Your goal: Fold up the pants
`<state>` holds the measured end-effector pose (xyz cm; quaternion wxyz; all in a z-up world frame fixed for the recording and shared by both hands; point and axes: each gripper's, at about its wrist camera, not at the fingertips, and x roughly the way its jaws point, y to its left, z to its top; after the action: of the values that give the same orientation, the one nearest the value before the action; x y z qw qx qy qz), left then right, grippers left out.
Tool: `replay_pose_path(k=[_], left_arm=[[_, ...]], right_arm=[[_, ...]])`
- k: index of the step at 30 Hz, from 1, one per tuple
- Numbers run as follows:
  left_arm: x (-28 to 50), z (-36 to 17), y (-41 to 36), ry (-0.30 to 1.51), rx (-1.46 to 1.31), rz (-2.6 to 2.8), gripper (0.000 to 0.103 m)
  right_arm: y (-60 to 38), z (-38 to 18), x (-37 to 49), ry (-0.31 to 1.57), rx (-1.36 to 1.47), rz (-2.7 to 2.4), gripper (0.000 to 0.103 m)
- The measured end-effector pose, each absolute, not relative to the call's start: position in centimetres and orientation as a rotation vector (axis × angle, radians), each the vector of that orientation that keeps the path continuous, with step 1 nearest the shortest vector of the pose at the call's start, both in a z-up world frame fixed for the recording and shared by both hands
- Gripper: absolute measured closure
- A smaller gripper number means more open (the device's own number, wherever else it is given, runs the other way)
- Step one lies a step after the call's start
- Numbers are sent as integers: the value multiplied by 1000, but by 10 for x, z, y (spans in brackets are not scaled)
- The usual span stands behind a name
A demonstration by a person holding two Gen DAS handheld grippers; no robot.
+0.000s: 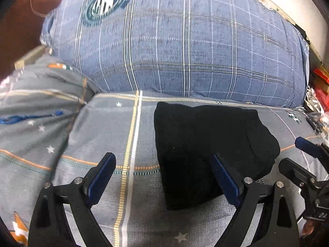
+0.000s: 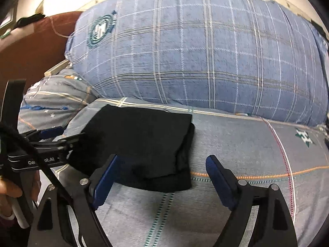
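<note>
The black pants (image 1: 207,146) lie folded into a compact block on the grey bedsheet (image 1: 115,123). They also show in the right wrist view (image 2: 144,140). My left gripper (image 1: 162,158) is open and empty; its right finger hangs over the pants' near left part, its left finger over bare sheet. My right gripper (image 2: 162,160) is open and empty at the pants' near right corner. The right gripper also shows at the right edge of the left wrist view (image 1: 304,158). The left gripper shows at the left of the right wrist view (image 2: 53,138), beside the pants' left edge.
A big blue plaid pillow or folded quilt (image 1: 185,41) lies just behind the pants. A rumpled grey quilt (image 1: 37,107) lies to the left. A brown headboard (image 1: 18,26) stands at the far left. Red clutter (image 1: 320,86) sits at the far right.
</note>
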<state>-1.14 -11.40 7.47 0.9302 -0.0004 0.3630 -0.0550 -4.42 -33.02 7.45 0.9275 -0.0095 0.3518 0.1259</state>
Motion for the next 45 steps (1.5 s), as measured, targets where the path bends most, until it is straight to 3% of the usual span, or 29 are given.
replay_pose_path(k=[5, 45], left_arm=[[-22, 85, -109, 670, -17, -89, 10], [-19, 86, -118, 665, 63, -85, 10]], right_arm=[[-327, 78, -53, 683, 6, 245, 7], [-327, 57, -38, 749, 70, 277, 6]])
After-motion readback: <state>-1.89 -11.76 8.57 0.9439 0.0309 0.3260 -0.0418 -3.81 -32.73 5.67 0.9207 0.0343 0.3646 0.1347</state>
